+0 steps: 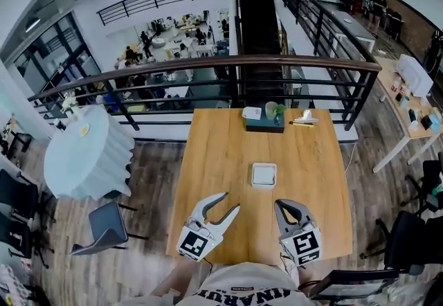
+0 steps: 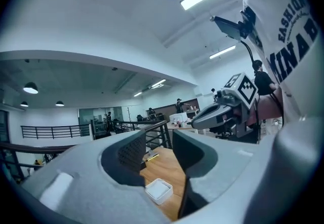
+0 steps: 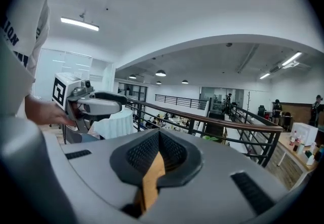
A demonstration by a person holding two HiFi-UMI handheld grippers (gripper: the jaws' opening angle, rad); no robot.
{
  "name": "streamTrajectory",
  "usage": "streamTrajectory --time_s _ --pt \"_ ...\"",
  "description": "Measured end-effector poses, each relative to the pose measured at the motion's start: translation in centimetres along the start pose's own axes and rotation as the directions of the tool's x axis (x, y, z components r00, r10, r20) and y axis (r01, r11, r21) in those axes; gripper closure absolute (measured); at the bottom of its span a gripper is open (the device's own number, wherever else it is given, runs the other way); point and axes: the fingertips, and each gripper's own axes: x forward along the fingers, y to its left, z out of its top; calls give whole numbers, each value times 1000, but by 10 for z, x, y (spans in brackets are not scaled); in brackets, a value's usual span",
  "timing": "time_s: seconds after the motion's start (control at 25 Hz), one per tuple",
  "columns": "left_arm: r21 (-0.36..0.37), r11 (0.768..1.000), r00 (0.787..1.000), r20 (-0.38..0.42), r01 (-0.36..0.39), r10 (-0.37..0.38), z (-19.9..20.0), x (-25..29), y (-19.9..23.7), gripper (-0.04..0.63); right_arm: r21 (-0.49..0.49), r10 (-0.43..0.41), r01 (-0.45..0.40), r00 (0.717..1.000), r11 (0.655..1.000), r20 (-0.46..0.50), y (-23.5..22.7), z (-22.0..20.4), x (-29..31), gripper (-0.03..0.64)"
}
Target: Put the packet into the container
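We judge the task done: grey left gripper [image 1: 232, 201] half open, right gripper [image 1: 279, 203] closed, both empty, the white packet [image 1: 264, 174] seemingly inside the small white square container [image 1: 252, 176] on the wooden table [image 1: 208, 159].

The wooden table [image 1: 214, 159] lies open all round the white container [image 1: 264, 175] at its middle, while a dark tray [image 1: 264, 127] with a cup [image 1: 271, 109] crowds the far edge beside the railing [image 1: 208, 64].
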Motion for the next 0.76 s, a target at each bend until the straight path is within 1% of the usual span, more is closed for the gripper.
streamTrajectory --time_s 0.12,0.24,0.32,0.52,0.76 --pt "-20 998 998 11 -63 63 5 -16 7 465 -7 13 -13 1000 1000 5 5 5 -3 609" --pt "-36 993 993 28 -113 114 10 -24 13 528 -5 22 -22 1000 1000 15 3 9 -5 609" --pt "-50 989 989 39 -141 143 12 -27 18 585 -1 23 -23 999 1000 23 1 13 -3 609" --pt "-67 983 984 32 -173 175 4 -33 31 591 0 19 -19 999 1000 45 -2 19 -3 609" --pt "-37 989 988 43 -145 147 10 -26 31 591 6 11 -11 999 1000 36 -9 16 -4 609"
